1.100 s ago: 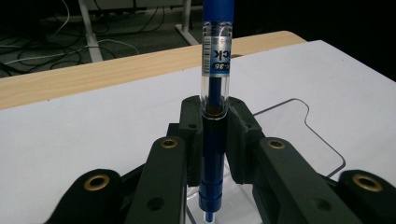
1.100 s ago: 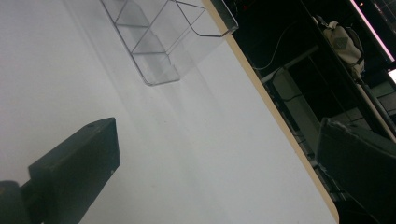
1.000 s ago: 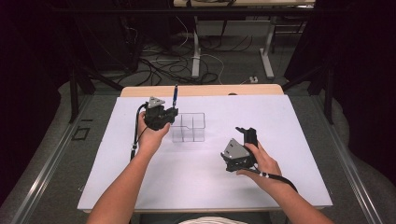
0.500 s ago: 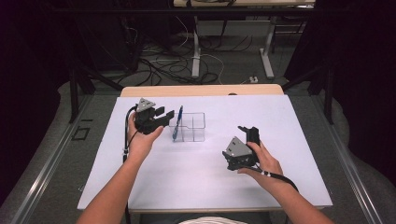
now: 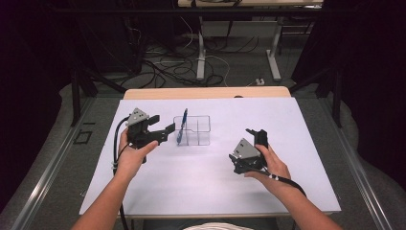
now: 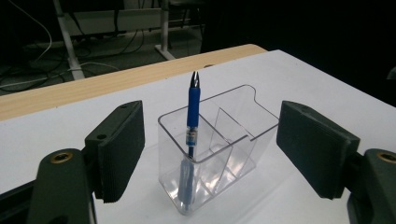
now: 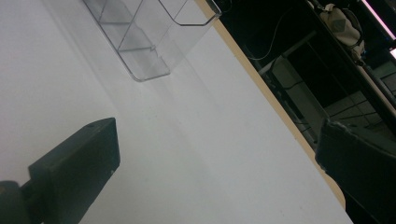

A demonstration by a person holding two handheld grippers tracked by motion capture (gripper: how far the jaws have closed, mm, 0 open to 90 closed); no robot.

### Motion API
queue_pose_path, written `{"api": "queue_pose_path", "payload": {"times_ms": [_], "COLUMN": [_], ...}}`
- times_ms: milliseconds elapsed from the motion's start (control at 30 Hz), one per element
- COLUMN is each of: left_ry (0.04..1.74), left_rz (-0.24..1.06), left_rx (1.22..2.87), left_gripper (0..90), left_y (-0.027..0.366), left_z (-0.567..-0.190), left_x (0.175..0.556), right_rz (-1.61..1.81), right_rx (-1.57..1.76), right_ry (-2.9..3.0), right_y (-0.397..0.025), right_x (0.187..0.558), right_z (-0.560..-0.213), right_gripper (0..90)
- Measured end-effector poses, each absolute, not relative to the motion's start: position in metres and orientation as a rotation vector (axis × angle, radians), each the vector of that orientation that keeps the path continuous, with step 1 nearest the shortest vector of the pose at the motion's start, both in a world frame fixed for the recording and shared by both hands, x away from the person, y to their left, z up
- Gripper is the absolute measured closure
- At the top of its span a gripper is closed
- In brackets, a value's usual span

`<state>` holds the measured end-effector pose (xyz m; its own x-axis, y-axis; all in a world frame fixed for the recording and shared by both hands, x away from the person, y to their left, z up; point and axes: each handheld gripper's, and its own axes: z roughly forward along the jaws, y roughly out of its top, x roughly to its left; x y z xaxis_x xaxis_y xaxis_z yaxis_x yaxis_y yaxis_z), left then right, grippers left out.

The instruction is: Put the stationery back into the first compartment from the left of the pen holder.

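Blue pen (image 6: 192, 122) stands nearly upright in the end compartment of the clear plastic organizer (image 6: 219, 140), the one nearest the left tongs (image 5: 160, 129); its tip is down on the compartment floor and its upper part leans on the rim. In the high view the organizer (image 5: 194, 130) sits mid-worktop (image 5: 201, 187) toward the far side, the pen (image 5: 182, 125) at its left end. Left tongs are spread wide with nothing between them; in the left gripper view the two black pads (image 6: 122, 149) stand either side of the organizer, clear of pen and plastic, no contact. Right tongs (image 5: 256, 143) rest low over the worktop at the right, well apart from the organizer, also wide open and empty; the right gripper view looks along the white surface (image 7: 187, 154) to a corner of the organizer (image 7: 144, 42). Step in hand, as I judge it: the drop-in looks done, the pen is seated and free of any grip, left hand (image 5: 131, 155) hangs just beside the holder. Next move likely calls for drawing the left tongs straight back without clipping the rim or tipping the pen, since the holder is light and could slide. If another item is due, none lies on the worktop within these views. Other compartments look empty, though the clear walls make that hard to confirm.
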<state>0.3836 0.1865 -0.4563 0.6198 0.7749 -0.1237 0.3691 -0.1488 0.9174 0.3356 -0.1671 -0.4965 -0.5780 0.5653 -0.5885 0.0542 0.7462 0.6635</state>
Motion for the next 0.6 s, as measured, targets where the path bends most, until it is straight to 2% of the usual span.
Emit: {"api": "queue_pose_path", "payload": {"times_ms": [167,267,333,467,600], "left_ry": [0.934,0.927,0.928,0.948,0.969], "left_rz": [0.406,0.393,0.392,0.398,0.419], "left_rx": [1.74,1.745,1.751,1.77,1.781], "left_gripper": [21.4,15.9,15.4,4.6,0.3], "left_y": [0.192,0.196,0.198,0.201,0.205], "left_z": [-0.459,-0.461,-0.463,-0.471,-0.476], "left_x": [0.376,0.372,0.369,0.364,0.362], "right_rz": [0.78,0.788,0.791,0.791,0.795], "right_rx": [0.506,0.538,0.552,0.568,0.59], "right_ry": [2.1,2.108,2.111,2.111,2.112], "right_y": [-0.171,-0.175,-0.177,-0.18,-0.182], "right_x": [0.337,0.339,0.34,0.34,0.341], "right_z": [-0.497,-0.497,-0.497,-0.498,-0.498], "right_gripper": [0.0,0.0,0.0,0.0,0.0]}}
